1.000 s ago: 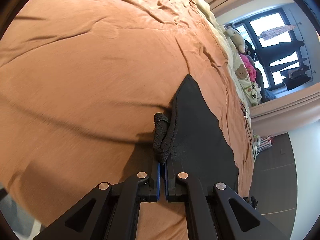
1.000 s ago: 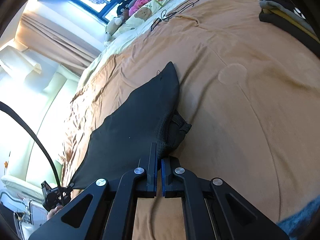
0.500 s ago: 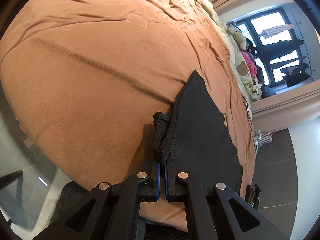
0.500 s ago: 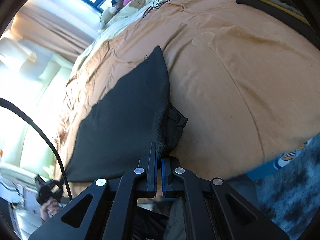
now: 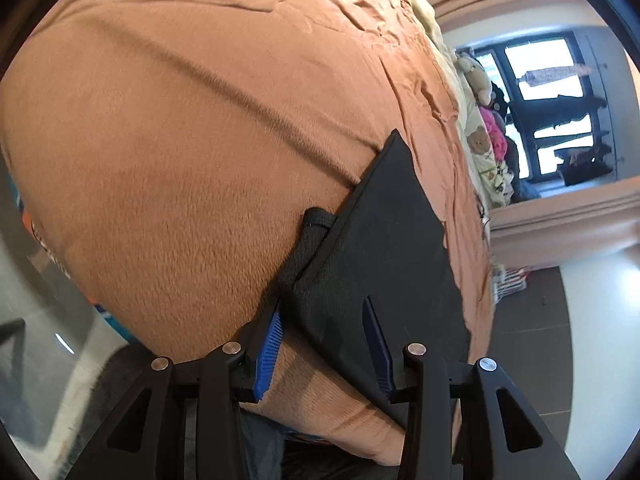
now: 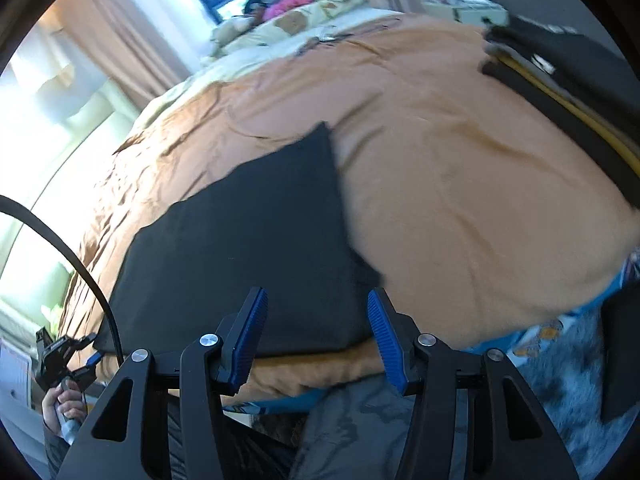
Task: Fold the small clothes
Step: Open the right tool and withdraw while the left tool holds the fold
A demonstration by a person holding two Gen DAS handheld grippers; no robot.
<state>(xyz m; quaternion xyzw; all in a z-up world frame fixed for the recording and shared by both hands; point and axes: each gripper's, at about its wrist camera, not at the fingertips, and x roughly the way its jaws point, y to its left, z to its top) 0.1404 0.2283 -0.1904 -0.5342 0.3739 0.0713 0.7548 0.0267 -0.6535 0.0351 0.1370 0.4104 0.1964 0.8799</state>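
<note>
A small black garment (image 5: 384,248) lies flat on the orange-brown bed cover (image 5: 192,128), near the bed's front edge, with a black strap loop (image 5: 314,224) sticking out on its left side. My left gripper (image 5: 322,314) is at the garment's near left corner, its jaws opening; the cloth lies between the blue pads and neither presses on it. In the right wrist view the same garment (image 6: 248,240) spreads out ahead. My right gripper (image 6: 316,304) hovers over its near right corner, jaws opening, nothing pinched.
A stack of folded dark and yellow clothes (image 6: 568,92) sits at the bed's right side. Soft toys and a patterned blanket (image 6: 304,12) lie at the far end by the window. A hand holding the other gripper (image 6: 64,364) shows at lower left. Floor lies below the bed edge.
Both grippers were shut on the garment's near corners and now stand open, the cloth let go flat on the bed. The right gripper has lifted and drawn back; its view is blurred.
</note>
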